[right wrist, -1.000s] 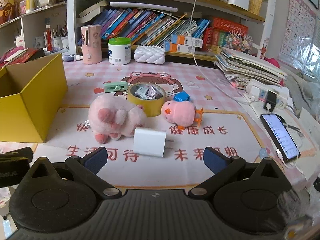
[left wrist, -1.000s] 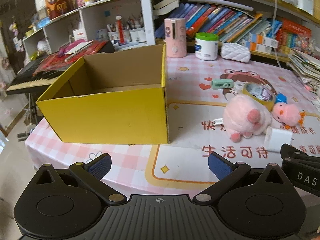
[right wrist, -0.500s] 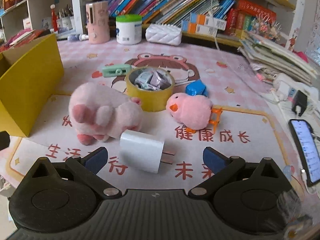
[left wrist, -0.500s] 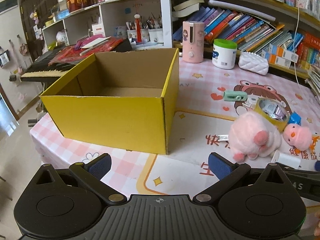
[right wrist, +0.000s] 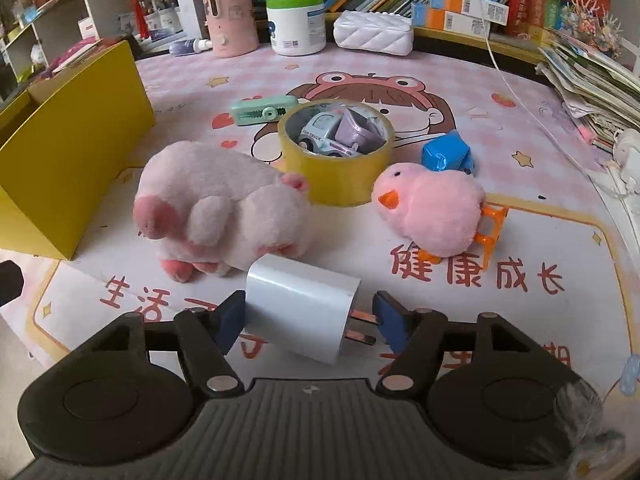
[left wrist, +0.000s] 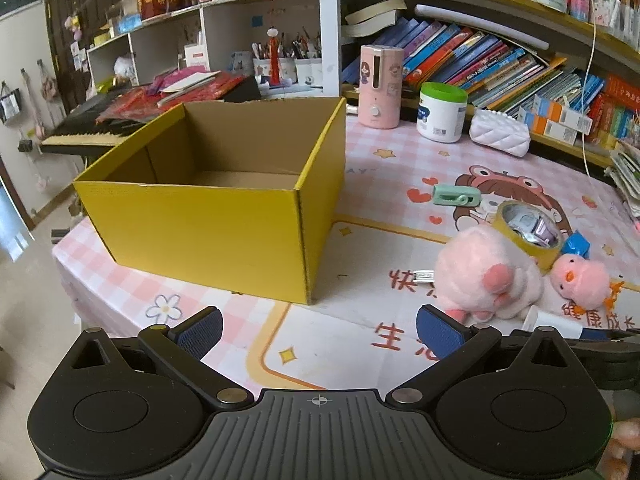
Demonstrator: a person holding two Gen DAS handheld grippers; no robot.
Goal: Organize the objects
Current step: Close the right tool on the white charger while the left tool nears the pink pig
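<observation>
Bookshelves crowd the back of the room, and below them a pink cartoon-printed cloth covers the bench (right wrist: 520, 320).

Judging by the layout, the step in hand is the first pick: the right gripper (right wrist: 310, 320) is closing around the white charger (right wrist: 298, 312), which lies on its side on the bench between the blue pads. One pad is at the charger's blunt end, the other by its metal prongs; whether they already press is not clear, so the grasp does not look settled. The left gripper (left wrist: 318, 334) hangs with jaws wide apart and nothing between them, facing the yellow box (left wrist: 224, 216).

In my view the next move calls for finishing the squeeze. The far pad meets the prongs, not the flat body, so the charger may pivot or slip. Then lift it and carry it toward ten o'clock, to the open box, which looks empty as far as its floor shows.

Around the charger, in the right wrist view: the pink plush pig (right wrist: 216, 208) lies just beside it at eleven o'clock, touching or nearly so, and a lift could drag against it. The pink chick (right wrist: 432, 212) sits at one o'clock, the tape roll (right wrist: 336, 160) with a toy car (right wrist: 332, 136) inside at twelve, with a green clip (right wrist: 262, 110) and a blue packet (right wrist: 448, 156) behind.
</observation>
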